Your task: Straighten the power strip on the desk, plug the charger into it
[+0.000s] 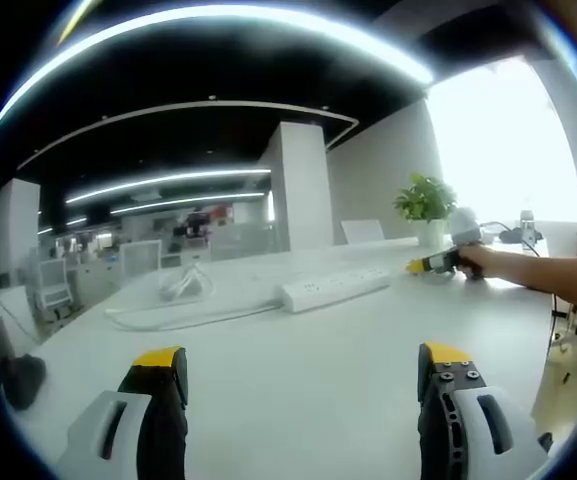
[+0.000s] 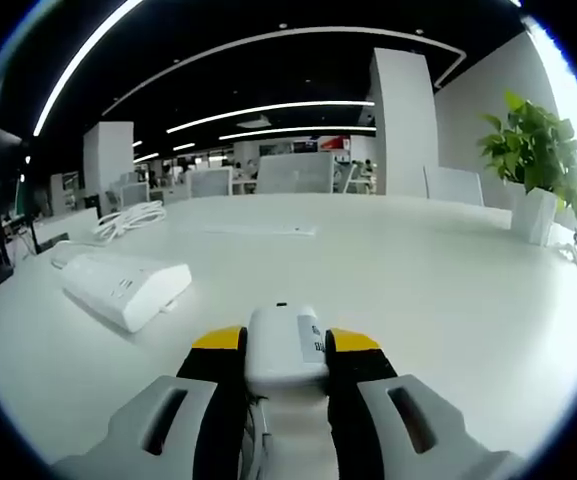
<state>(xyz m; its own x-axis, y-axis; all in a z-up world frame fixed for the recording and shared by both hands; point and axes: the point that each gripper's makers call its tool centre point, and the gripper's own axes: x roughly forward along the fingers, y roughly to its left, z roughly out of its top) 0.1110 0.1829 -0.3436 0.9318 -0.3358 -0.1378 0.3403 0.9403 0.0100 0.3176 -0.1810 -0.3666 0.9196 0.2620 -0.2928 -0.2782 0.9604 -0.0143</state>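
A white power strip (image 1: 334, 288) lies across the middle of the white desk (image 1: 298, 370), its cord trailing left to a coiled white cable (image 1: 183, 283). My left gripper (image 1: 303, 372) is open and low over the desk, well short of the strip. In the left gripper view my right gripper (image 1: 436, 263), held in a person's hand (image 1: 483, 262), is just right of the strip's end. In the right gripper view my right gripper (image 2: 285, 343) is shut on a white charger (image 2: 286, 347), with the power strip (image 2: 125, 284) to its left.
A potted green plant (image 2: 538, 160) in a white pot stands at the desk's far right, also seen as the plant (image 1: 426, 205). A coiled white cable (image 2: 128, 219) lies at the far left. Office chairs and a white pillar (image 1: 300, 185) stand behind the desk.
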